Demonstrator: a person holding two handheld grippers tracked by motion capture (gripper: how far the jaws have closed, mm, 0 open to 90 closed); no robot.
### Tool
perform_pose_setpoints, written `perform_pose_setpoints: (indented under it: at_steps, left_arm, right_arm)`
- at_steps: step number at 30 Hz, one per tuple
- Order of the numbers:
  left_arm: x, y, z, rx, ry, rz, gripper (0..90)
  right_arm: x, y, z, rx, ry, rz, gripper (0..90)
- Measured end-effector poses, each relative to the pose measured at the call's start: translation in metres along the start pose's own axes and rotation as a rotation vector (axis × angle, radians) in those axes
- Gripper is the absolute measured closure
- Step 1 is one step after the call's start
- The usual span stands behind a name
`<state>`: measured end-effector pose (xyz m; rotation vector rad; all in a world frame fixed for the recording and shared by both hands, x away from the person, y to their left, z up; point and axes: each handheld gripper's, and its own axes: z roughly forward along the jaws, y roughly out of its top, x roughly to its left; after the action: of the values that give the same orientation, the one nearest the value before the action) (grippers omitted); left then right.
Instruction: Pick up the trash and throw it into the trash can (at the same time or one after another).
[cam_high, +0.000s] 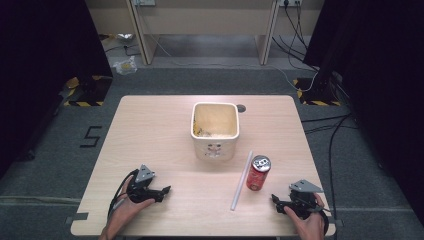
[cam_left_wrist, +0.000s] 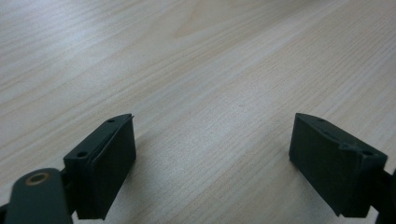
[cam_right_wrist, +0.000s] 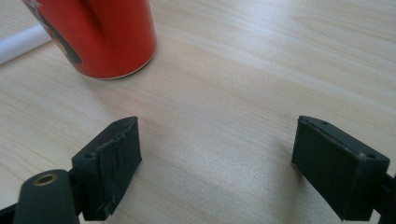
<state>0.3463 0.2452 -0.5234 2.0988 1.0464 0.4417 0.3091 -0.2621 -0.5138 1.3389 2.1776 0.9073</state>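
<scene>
- Looks like a lab or test room, not someone's home.
- Hazard-striped stand bases sit on grey carpet.
- Loose cables run across the floor.
- A taped "5" marks the spot beside the table.

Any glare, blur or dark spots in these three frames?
High view: table evenly lit, sides of the room fall to black, soda can sharp. Left gripper view: soft sheen on the wood, jaws cast shadows. Right gripper view: the can close up is slightly soft, straw bright white.
</scene>
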Motion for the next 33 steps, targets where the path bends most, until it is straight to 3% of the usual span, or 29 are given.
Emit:
perform_pose_setpoints:
  at_steps: [17, 33]
  left_arm:
    - [0.0, 0.0, 0.0, 0.0, 0.0, 0.0, 13.8]
    - [0.0, 0.0, 0.0, 0.0, 0.0, 0.0, 13.8]
  right_arm:
    - [0.009, 0.008, -0.01, -0.049, 0.029, -0.027, 15.7]
    - [0.029, 0.024, -0.02, -0.097, 0.087, -0.101, 16.1]
